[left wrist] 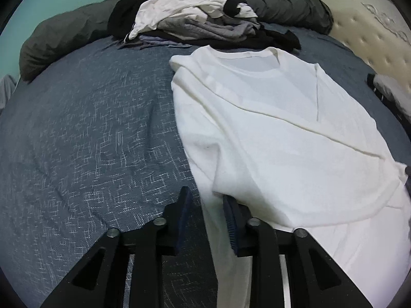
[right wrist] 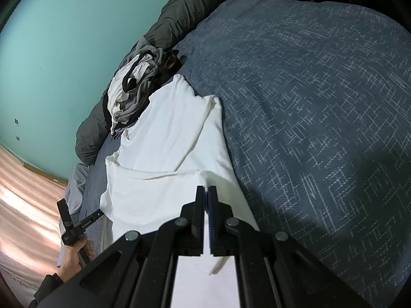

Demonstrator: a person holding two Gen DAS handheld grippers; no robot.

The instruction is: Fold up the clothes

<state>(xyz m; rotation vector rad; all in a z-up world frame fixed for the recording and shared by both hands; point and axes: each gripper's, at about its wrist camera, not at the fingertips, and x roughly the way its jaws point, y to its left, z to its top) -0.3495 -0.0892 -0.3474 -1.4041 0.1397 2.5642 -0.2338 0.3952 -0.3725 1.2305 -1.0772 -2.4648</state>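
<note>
1. One white shirt (left wrist: 277, 133) lies on the blue bedspread (left wrist: 90, 133), right of centre in the left wrist view, collar at the far end, one side folded in over the chest; the near hem hangs toward the bed edge
2. One heap of unfolded clothes (left wrist: 195, 18) at the far side: white, grey and black pieces mixed, count of pieces can't be told
3. One long dark grey roll of bedding (left wrist: 64, 41) behind the heap, along the teal wall (right wrist: 64, 38)
4. One cream tufted headboard (left wrist: 372, 33), far right, cut off by the lens edge
5. Two grippers. Left gripper (left wrist: 205, 202): jaws slightly apart with a fold of the shirt's near left edge between them; whether the pads actually pinch it can't be told. Right gripper (right wrist: 206, 192): jaws clenched on the shirt's near right edge, cloth pulled up into a small ridge at the tips
6. One hand (right wrist: 74, 254) shows at the lower left of the right wrist view, holding the left gripper's handle; sleeve cut off
7. Dark and white items at the far right edge of both views, too cropped to identify
</note>
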